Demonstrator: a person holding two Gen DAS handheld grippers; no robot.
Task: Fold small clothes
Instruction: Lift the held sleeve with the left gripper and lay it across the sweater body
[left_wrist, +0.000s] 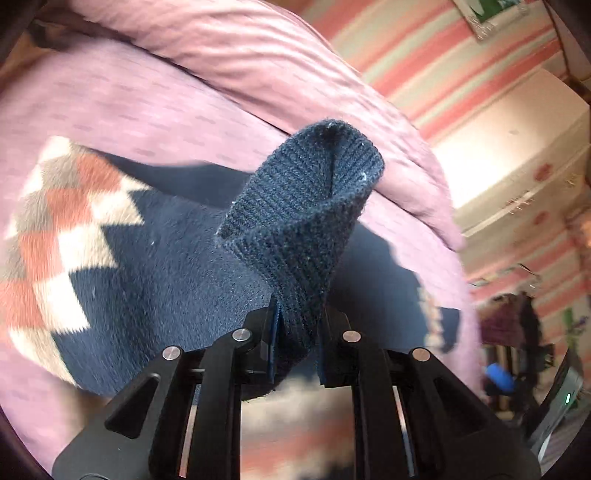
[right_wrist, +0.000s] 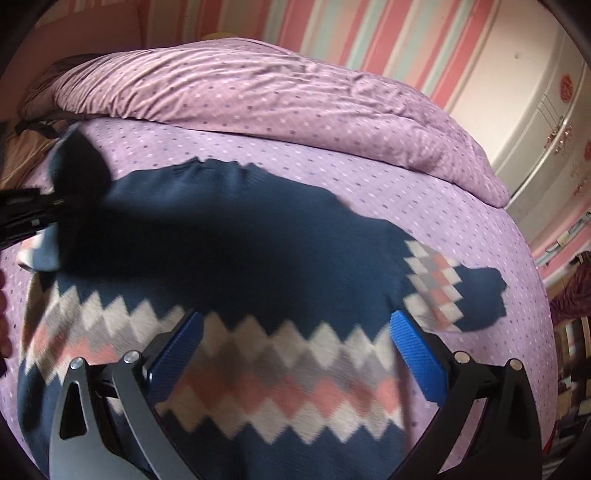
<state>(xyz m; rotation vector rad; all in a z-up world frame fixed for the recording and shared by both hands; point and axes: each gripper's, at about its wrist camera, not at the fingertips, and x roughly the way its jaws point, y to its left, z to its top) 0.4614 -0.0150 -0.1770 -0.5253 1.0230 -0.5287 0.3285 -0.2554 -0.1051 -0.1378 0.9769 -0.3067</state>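
The sweater (right_wrist: 236, 236) lay spread flat on the bed (right_wrist: 369, 177), navy with a diamond band across its lower body, the collar toward the duvet (right_wrist: 258, 85). The left tool (left_wrist: 297, 334) was clenched on 1 ribbed cuff (left_wrist: 306, 206), which stood lifted clear of the bed while the rest of that sleeve trailed down to the body. In the right wrist view the same cuff showed at the left edge, raised above the shoulder area. The right tool (right_wrist: 295, 354) hung released over the diamond band, its 2 blue pads (right_wrist: 417, 354) wide apart with nothing between them (no contact with the knit could be confirmed). The other sleeve (right_wrist: 458, 291) lay flat, out to the right.

Judgement: the first sleeve fold was in hand. The next move called for carrying the cuff across the chest, laying it flat without twisting, and releasing; the right tool could pin the body against dragging.
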